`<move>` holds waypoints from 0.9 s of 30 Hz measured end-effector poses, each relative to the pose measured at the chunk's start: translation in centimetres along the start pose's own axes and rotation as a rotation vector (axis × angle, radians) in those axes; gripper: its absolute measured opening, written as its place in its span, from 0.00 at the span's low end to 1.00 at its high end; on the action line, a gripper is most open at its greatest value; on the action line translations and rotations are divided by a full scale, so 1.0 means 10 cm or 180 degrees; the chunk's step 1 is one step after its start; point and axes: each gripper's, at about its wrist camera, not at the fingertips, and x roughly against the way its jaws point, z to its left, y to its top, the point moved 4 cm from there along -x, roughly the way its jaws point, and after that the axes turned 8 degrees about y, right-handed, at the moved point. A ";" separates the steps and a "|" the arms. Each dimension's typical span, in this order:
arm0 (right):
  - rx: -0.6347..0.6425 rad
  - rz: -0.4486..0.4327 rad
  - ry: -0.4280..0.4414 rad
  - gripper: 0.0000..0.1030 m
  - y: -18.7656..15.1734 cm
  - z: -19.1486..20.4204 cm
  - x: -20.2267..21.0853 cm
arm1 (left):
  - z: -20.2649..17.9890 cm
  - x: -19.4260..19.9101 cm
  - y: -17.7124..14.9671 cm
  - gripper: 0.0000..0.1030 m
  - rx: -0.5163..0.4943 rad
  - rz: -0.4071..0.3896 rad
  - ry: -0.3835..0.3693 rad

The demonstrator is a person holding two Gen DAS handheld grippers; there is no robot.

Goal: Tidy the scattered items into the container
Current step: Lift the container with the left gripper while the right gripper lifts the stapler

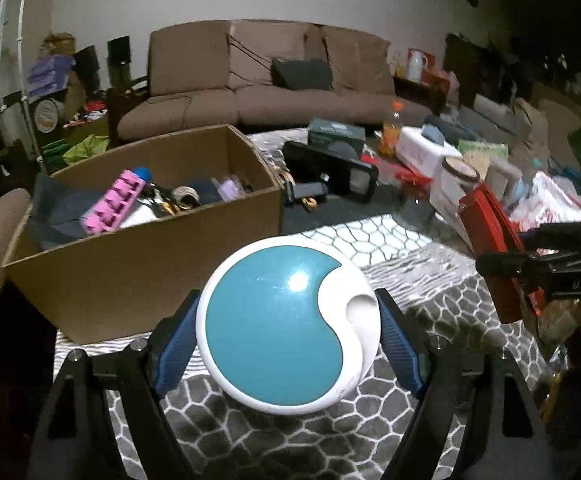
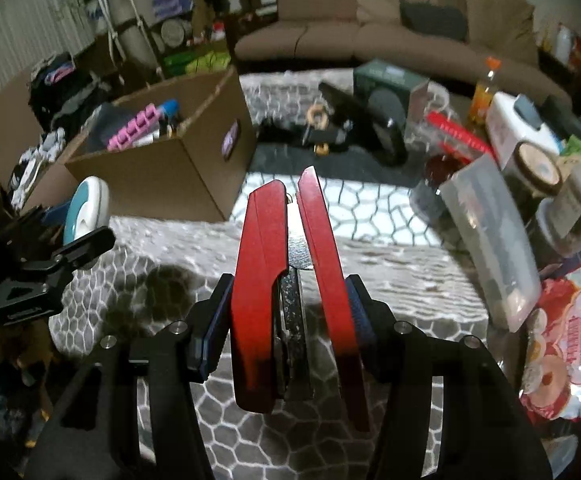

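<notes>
Smooth, rigid plastic makes the teal-and-white disc [image 1: 288, 330] likely slippery; the left tool [image 1: 288, 344] clamps its rim, just short of the cardboard box [image 1: 142, 264]. The right tool [image 2: 290, 320] squeezes the red-handled implement [image 2: 290, 300] by its stiff handles, over the patterned rug [image 2: 390, 280].

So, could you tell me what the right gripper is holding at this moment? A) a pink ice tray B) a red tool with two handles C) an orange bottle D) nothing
B: the right gripper is shut on the red two-handled tool, its pads pressing on both handles.
</notes>
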 end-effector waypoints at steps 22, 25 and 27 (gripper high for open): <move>0.0320 0.1476 0.0200 0.93 -0.54 0.39 -1.06 | 0.50 -0.08 -0.05 0.80 0.0377 0.0006 0.0208; 0.0213 0.1559 0.0004 0.88 -0.51 0.45 -1.29 | 0.46 -0.11 -0.02 0.80 0.0425 0.0103 0.0145; 0.0148 0.1560 -0.0183 0.88 -0.45 0.52 -1.44 | 0.41 -0.06 0.01 0.80 0.0358 0.0019 0.0122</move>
